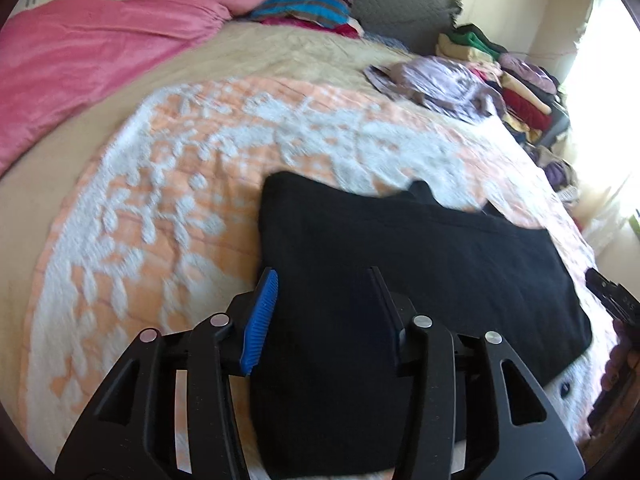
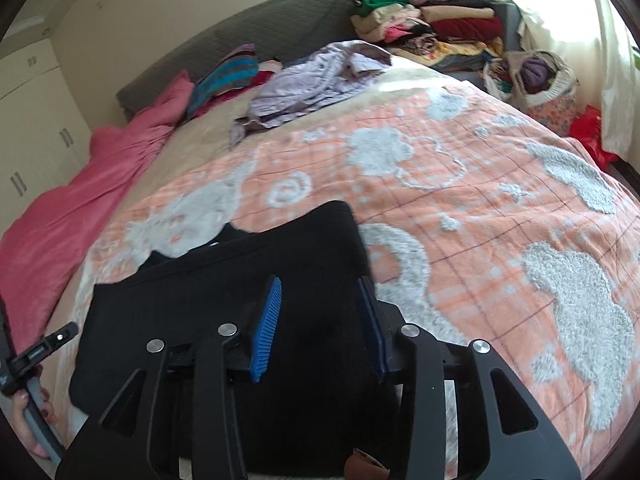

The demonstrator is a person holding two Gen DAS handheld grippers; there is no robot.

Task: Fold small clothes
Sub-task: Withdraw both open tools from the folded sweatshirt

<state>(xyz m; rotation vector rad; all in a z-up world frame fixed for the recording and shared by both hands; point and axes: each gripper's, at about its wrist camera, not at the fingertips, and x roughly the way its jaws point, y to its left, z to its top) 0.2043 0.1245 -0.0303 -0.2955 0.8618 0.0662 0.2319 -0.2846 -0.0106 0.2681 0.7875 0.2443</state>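
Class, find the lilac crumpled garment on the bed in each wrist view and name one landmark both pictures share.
Left wrist view: the lilac garment lies upper right, in front of the clothes stack.
Right wrist view: the lilac garment lies upper centre, left of that stack.
Shared landmark: the black folded garment on the peach-and-white blanket.

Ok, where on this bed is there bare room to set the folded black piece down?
Free: the orange-and-white blanket between the black garment and the lilac clothes, and its right side toward the basket. Crowded: the headboard end, with striped cloth, pink duvet and stacked clothes.
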